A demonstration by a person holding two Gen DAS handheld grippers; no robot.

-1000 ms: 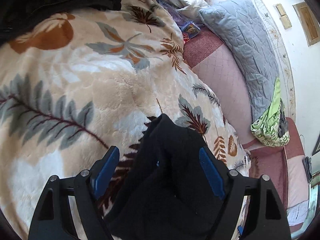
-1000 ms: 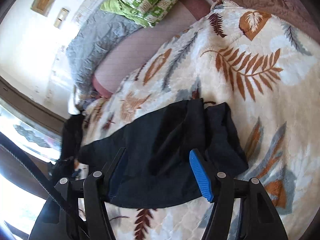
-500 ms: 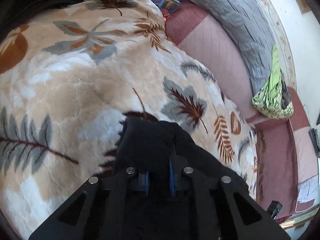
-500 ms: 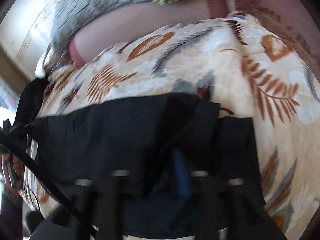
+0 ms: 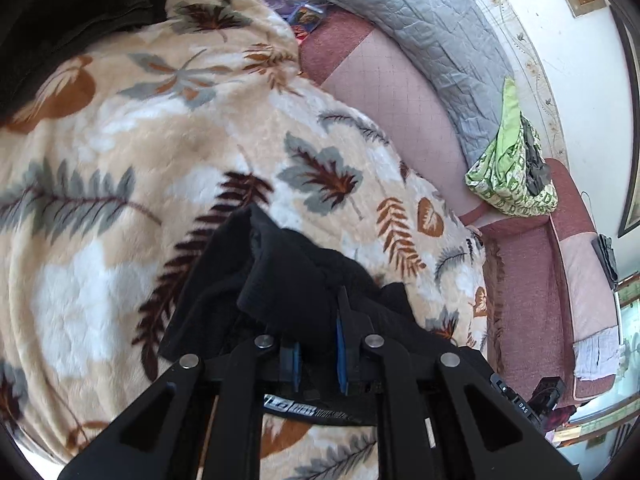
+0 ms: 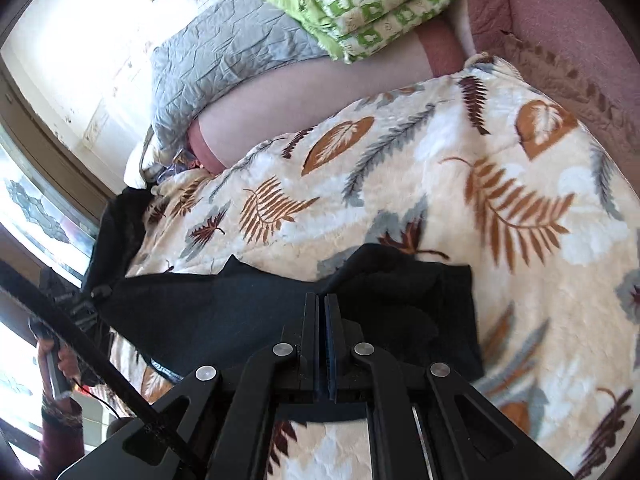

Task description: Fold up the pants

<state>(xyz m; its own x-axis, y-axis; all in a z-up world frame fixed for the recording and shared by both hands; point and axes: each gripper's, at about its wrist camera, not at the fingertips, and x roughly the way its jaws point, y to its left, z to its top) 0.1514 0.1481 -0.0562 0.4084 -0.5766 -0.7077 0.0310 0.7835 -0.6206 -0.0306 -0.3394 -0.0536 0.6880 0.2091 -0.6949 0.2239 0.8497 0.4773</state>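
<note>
The black pants point(image 5: 288, 276) lie on a cream leaf-print blanket point(image 5: 120, 152). In the left wrist view my left gripper point(image 5: 316, 328) is shut on a bunched edge of the pants and holds it a little off the blanket; fabric hides the fingertips. In the right wrist view the pants point(image 6: 224, 312) stretch left across the blanket point(image 6: 500, 184). My right gripper point(image 6: 324, 304) is shut on their near edge, its blue pads pressed together over the cloth.
A grey quilted pillow point(image 5: 420, 32) and a green patterned cloth point(image 5: 512, 168) lie on the pink mattress point(image 5: 392, 100) beyond the blanket. A dark garment point(image 5: 72, 8) lies at the blanket's far left. A window and a person's hand point(image 6: 56, 356) show at the left of the right wrist view.
Both grippers were open around the pants one second ago and have closed on the fabric. The left gripper has since lifted its bunch of cloth slightly.
</note>
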